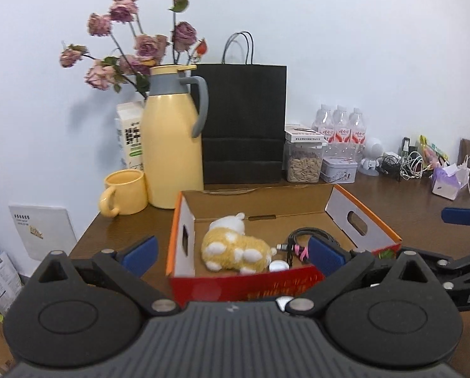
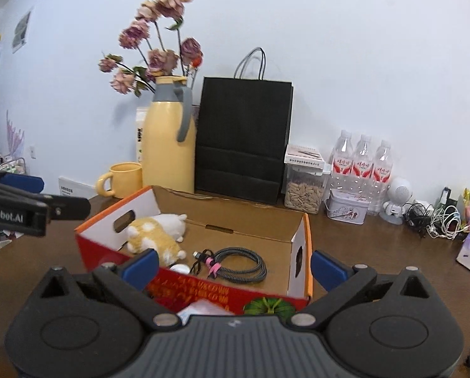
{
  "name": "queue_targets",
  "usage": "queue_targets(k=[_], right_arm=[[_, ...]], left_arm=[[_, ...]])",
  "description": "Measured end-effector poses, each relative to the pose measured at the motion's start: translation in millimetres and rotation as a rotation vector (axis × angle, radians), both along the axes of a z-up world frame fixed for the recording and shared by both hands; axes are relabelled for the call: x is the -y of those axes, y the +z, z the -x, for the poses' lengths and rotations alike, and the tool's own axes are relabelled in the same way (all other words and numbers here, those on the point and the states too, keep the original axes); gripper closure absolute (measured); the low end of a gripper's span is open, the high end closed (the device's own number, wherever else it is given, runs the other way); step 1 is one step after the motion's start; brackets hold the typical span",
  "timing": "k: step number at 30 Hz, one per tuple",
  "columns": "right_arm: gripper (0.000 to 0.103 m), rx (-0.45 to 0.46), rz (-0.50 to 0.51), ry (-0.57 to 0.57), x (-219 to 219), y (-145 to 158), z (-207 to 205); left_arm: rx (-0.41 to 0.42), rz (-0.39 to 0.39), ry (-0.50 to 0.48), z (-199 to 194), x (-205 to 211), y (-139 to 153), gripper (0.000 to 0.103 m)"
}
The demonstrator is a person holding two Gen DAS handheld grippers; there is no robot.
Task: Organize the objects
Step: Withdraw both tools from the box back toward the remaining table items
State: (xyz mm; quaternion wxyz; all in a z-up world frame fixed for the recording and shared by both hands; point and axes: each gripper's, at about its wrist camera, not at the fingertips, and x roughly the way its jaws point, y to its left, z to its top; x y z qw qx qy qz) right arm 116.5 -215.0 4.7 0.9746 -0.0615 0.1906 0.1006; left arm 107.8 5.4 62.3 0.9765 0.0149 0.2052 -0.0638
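Cardboard, red and orange outside and plain brown within: the open box (image 1: 266, 286) fills the lower middle of the left wrist view, and it already holds a yellow-and-white plush toy (image 1: 235, 245), a coiled cable (image 1: 301, 239) and a small white item (image 1: 279, 265) I cannot identify. The left gripper (image 1: 232, 252) hangs released over the box's near wall, its blue pads wide apart with nothing between them. At the right edge the other tool's blue pad shows.

From the right wrist view the same box (image 2: 307, 252) sits lower centre, the plush toy (image 2: 154, 236) at its left end and the cable (image 2: 235, 264) coiled mid-floor. The right gripper (image 2: 235, 266) is likewise spread and empty.

My reading is that a placing step is finished; next comes choosing another loose item and reaching for it with open fingers.

Dark wood-grain desk (image 2: 376, 252) runs back to a pale wall. Along the upper middle stand a yellow jug (image 2: 167, 145), mug (image 2: 121, 179), black paper bag (image 2: 244, 138) and dried roses (image 2: 159, 41); water bottles (image 2: 362, 163) and tangled chargers (image 2: 436, 220) sit right.
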Motion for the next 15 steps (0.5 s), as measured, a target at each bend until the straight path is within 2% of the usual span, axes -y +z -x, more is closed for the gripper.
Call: queue_targets(k=[6,15], right_arm=[[0.000,0.016,0.004,0.015,-2.7,-14.1,46.7],[0.000,-0.044,-0.020,0.003,-7.7,-51.4,84.2]], left_arm=[[0.015,-0.024,0.011,43.5,-11.4,-16.1,0.000],[-0.015,0.022,0.036,82.7,-28.8,-47.4,0.000]])
